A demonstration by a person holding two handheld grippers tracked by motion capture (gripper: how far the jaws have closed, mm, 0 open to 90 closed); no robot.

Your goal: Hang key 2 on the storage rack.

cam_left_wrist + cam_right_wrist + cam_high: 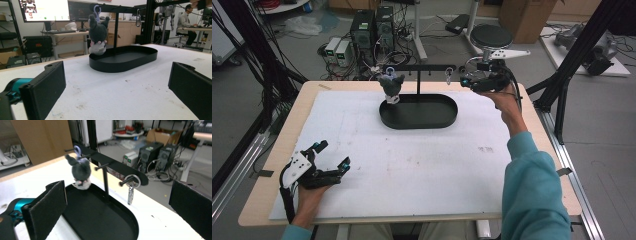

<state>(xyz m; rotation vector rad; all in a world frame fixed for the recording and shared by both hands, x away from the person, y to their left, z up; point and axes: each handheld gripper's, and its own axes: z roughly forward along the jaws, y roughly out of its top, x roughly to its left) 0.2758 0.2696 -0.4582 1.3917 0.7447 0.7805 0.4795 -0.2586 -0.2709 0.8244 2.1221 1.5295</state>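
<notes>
A dark grey plush toy [391, 86] [97, 32] [81, 171] hangs by a purple clip from the left peg of a black rack [419, 67]. The rack stands on a black oval tray [447, 120] [147, 53] [100, 220] at the back of the table. A silver keyring clip [448, 75] [138, 18] [130, 191] dangles from the right peg. My right gripper [466, 76] [117, 207] hovers just right of that clip, open, with nothing between its jaws. My left gripper [334, 152] [117, 85] rests at the front left of the table, open and holding nothing.
A white mat [412, 165] covers the wooden table. Computer towers [372, 27] and a round stool [491, 36] stand on the floor beyond the far edge. Black frame posts [572, 55] rise at the right. A person [186, 21] sits at a desk far behind.
</notes>
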